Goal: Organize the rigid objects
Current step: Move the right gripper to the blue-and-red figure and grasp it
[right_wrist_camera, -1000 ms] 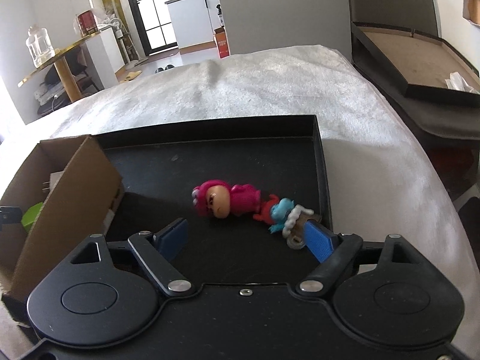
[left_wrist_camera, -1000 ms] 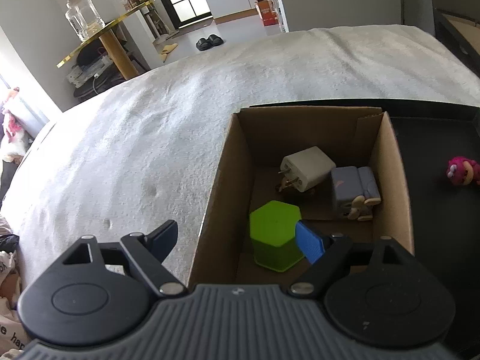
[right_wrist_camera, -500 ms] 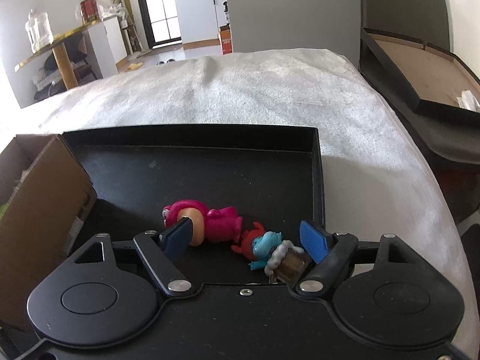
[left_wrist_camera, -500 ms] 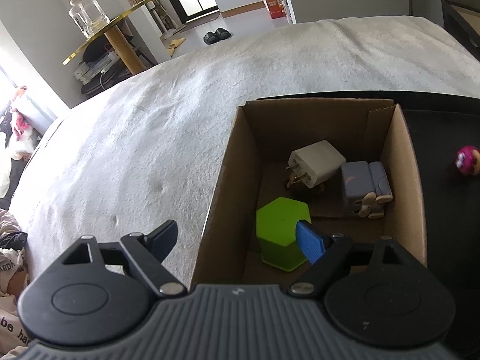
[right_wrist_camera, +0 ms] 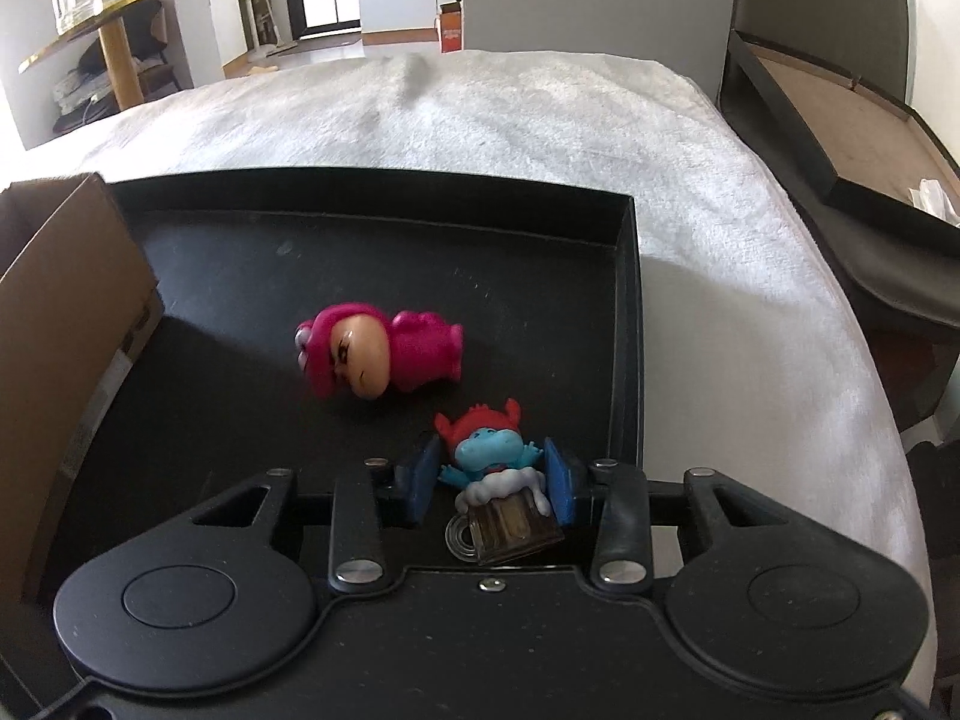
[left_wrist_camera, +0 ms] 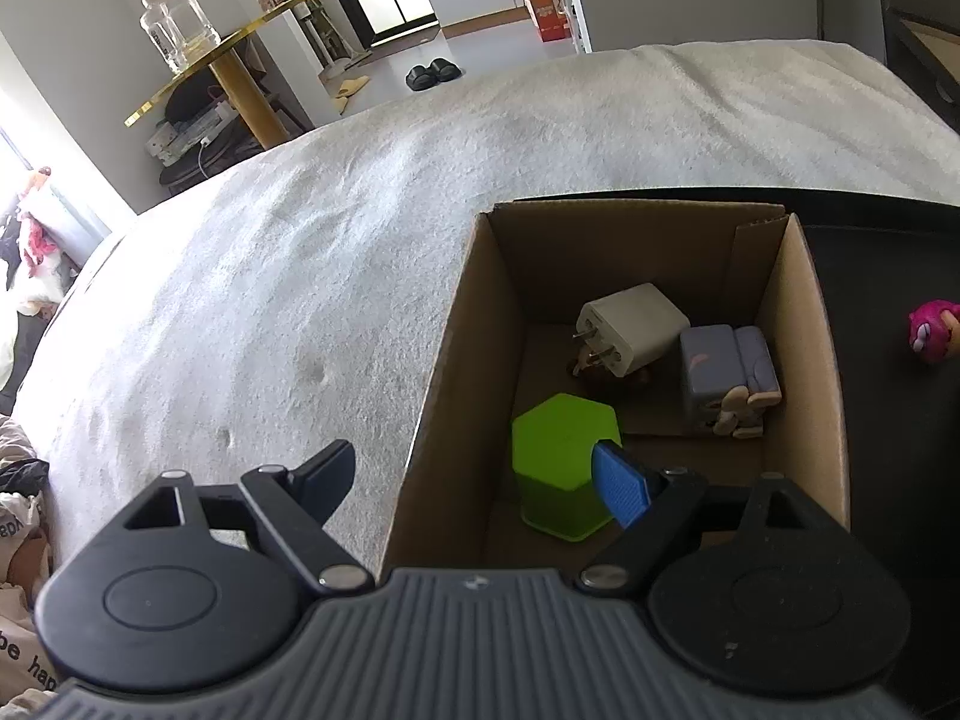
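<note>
My right gripper (right_wrist_camera: pixel 493 468) is shut on a blue figure with a red hat sitting in a brown mug (right_wrist_camera: pixel 495 480), low over the black tray (right_wrist_camera: pixel 624 324). A pink figure (right_wrist_camera: pixel 378 357) lies on the tray just ahead and to the left; it also shows in the left wrist view (left_wrist_camera: pixel 933 330). My left gripper (left_wrist_camera: pixel 474 474) is open and empty, straddling the left wall of the cardboard box (left_wrist_camera: pixel 444 372). The box holds a green hexagonal block (left_wrist_camera: pixel 561 462), a white charger plug (left_wrist_camera: pixel 630 330) and a grey block figure (left_wrist_camera: pixel 726 378).
The box and tray sit side by side on a white fuzzy blanket (left_wrist_camera: pixel 300 276). The box's brown wall (right_wrist_camera: pixel 60 324) stands at the tray's left. A dark framed board (right_wrist_camera: pixel 840 138) lies off the bed to the right. A gold round table (left_wrist_camera: pixel 228 60) stands far behind.
My right gripper moved forward and closed its fingers on the blue mug figure. My left gripper drifted slightly, staying open over the box's left wall.
</note>
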Available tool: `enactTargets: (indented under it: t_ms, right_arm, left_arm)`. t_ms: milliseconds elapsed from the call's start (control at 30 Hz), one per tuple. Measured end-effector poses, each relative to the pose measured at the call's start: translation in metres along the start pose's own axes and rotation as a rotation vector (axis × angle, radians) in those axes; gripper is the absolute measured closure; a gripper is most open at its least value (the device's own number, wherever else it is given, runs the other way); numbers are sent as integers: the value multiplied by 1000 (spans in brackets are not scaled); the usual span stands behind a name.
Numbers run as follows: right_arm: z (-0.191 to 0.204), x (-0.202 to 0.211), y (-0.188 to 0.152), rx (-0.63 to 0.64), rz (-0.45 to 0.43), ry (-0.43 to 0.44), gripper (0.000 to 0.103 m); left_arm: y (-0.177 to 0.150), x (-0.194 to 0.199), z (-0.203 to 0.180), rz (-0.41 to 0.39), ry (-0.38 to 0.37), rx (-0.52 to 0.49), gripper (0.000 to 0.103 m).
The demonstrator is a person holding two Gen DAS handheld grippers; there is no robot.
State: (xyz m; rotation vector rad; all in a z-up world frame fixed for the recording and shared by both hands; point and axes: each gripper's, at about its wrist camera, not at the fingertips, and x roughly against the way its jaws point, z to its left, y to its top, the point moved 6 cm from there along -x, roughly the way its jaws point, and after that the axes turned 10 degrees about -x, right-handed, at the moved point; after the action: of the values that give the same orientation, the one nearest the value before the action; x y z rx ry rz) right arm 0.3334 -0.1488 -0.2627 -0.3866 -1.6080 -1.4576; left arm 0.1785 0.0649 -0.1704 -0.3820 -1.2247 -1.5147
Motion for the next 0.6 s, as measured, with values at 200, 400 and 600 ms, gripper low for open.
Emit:
enactTargets:
  t_ms: [200, 400, 600]
  right_arm:
    - [5, 9, -10, -41, 26, 5, 65]
    - [9, 13, -13, -107, 51, 22, 57]
    - [13, 18, -18, -79, 49, 32, 53]
  left_arm:
    - [-1, 1, 3, -3, -8, 15, 18]
    - [-2, -1, 5, -4, -18, 21, 18]
    - [-4, -4, 5, -1, -27, 28, 18]
